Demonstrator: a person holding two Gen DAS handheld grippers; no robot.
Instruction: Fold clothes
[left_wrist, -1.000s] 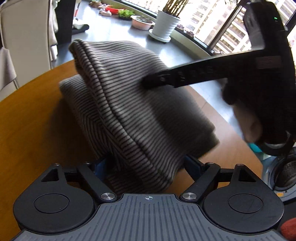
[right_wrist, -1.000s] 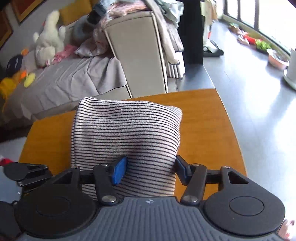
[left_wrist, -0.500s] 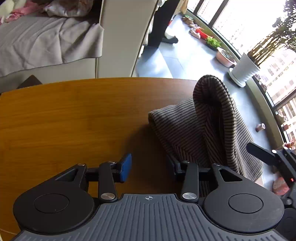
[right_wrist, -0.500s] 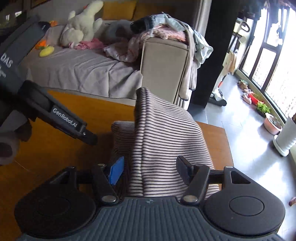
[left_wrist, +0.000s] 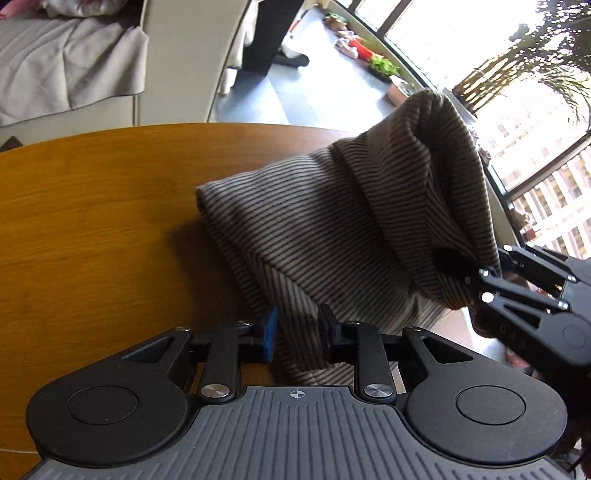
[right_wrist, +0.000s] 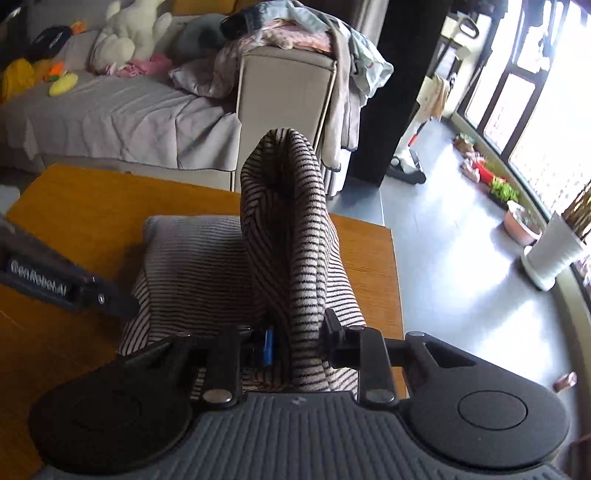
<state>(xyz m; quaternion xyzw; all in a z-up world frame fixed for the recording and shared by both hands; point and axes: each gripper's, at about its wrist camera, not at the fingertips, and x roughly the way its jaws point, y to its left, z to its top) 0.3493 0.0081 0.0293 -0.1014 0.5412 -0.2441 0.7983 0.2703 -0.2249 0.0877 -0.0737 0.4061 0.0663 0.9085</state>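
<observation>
**Striped garment pinched at two edges above a wooden table**

Wood fills the left of the left wrist view: the brown table (left_wrist: 92, 229) runs bare up to the folded mass of the striped garment (left_wrist: 325, 229), which lies on the table's right part. At the bottom centre the left gripper (left_wrist: 295, 332) has its jaws drawn close on the near edge of the cloth, the blue pad on one side and the black finger on the other, fabric pinched between them. Further right a fold of the garment rises into a tall hump, and its lower corner runs into the right gripper (left_wrist: 476, 280), whose black fingers clamp that corner beside the table's edge. Behind it are bright windows and a potted plant (left_wrist: 491, 88).

From the right wrist view, the left gripper's arm (right_wrist: 66, 288) enters at the left, touching the garment's flat lower layer (right_wrist: 192, 258). In the centre a raised ridge of striped cloth (right_wrist: 284, 206) stands up from the pile and comes down between the right gripper's jaws (right_wrist: 295, 343), which are closed tight on it. A sofa (right_wrist: 110, 110) with soft toys sits behind the table, and to the right lies grey floor with a white pot (right_wrist: 554, 254).
</observation>
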